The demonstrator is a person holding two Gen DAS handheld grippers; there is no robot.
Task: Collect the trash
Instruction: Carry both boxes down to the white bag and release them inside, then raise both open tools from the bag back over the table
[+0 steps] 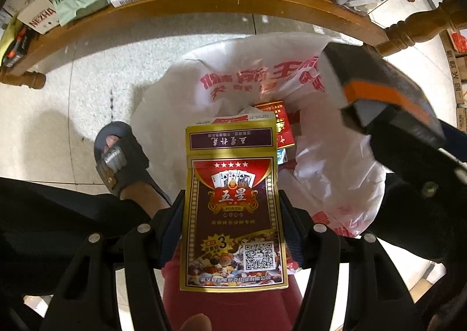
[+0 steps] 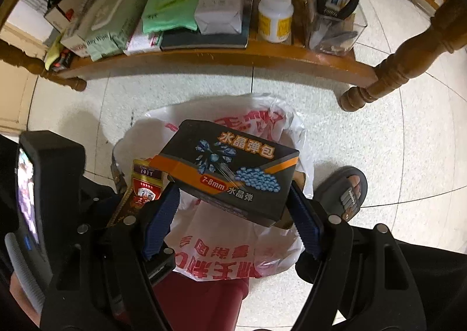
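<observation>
Trash for collection consists of two items, both held above a white plastic bag (image 1: 239, 74) printed with red characters, which lines a red bin (image 2: 201, 299) on the tiled floor. The left gripper (image 1: 232, 214) has its jaws closed on a gold-edged playing-card box (image 1: 233, 214), gripped at its two long sides with its top flap standing open. The right gripper (image 2: 233, 208) has its jaws clamped on a black and orange crystal-bead box (image 2: 233, 173), held by its ends and tilted (its printed face is toward the camera). Inside the bag's mouth lies a red and gold carton (image 1: 277, 124), partly hidden behind the card box. A foot in a grey sandal (image 1: 122, 159) stands just beside the bag. Beyond it, a low wooden shelf (image 2: 221, 61) carries wipes packs, books and a white bottle (image 2: 275, 20).
</observation>
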